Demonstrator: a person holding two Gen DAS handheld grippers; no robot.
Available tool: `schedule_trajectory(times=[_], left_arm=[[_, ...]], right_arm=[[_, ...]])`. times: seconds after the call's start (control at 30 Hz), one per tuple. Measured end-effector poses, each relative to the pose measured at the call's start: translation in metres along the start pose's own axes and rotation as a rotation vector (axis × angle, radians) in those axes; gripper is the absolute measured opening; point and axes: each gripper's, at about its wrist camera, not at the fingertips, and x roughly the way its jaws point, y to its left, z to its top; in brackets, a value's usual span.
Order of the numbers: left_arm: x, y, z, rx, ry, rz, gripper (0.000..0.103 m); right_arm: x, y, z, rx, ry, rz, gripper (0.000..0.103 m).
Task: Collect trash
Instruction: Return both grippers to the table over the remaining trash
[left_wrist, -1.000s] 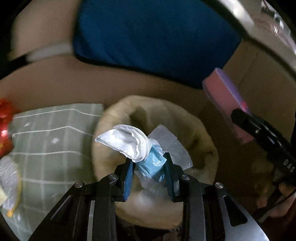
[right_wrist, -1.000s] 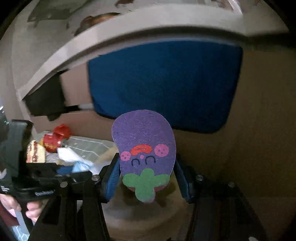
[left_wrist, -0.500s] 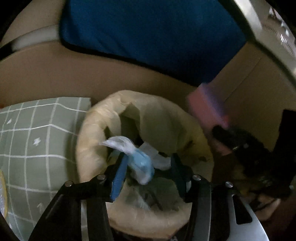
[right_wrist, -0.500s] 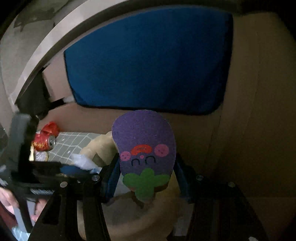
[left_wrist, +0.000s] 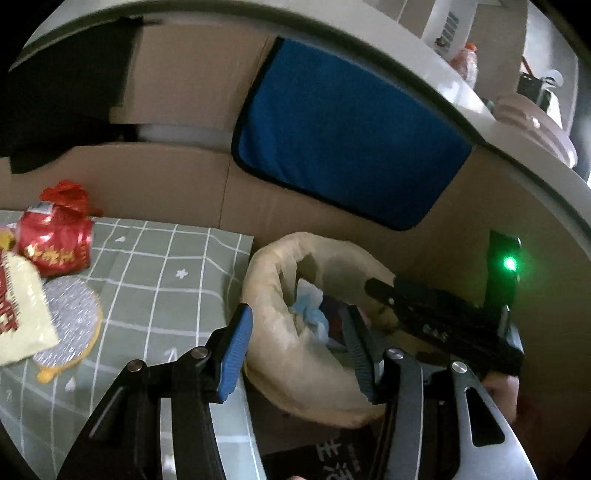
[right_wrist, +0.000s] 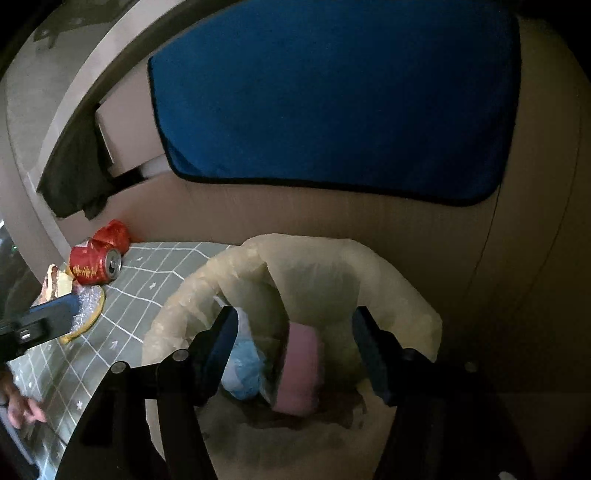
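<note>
Bag (right_wrist: 332, 273) beside the cloth (left_wrist: 155, 280), trash inside.
In the bag lie a sponge (right_wrist: 299, 373) and, at its nine o'clock, a tissue wad (right_wrist: 242, 369). On the cloth, at the bag's ten o'clock, a can (right_wrist: 94, 266) lies near wrappers (left_wrist: 22, 314); cardboard (left_wrist: 177, 177) stands behind.

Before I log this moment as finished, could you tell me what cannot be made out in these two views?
- Left wrist view: the trash bag interior is largely hidden by its rolled rim and the right gripper.
- Right wrist view: the bag's bottom is too dark to read.
- Left wrist view: the yellow packet is cut off by the edge, print blurred.
</note>
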Motion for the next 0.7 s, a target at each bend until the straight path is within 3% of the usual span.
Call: schedule_trajectory(times=[0.23, 0.47, 0.7], left_arm=[[-0.06, 0.007, -0.018, -0.014, -0.087, 0.106, 0.052], [-0.133, 0.067, -0.039, -0.196, -0.181, 0.308, 0.052], [-0.181, 0.123, -0.061, -0.35, -0.253, 0.433, 0.052]], right_arm=[[-0.037, 0.041, 0.001, -0.072, -0.042, 0.013, 0.054], [-0.061, 0.097, -0.004, -0.15, -0.073, 0.006, 0.054], [-0.062, 0.153, -0.011, -0.231, -0.058, 0.05, 0.054]])
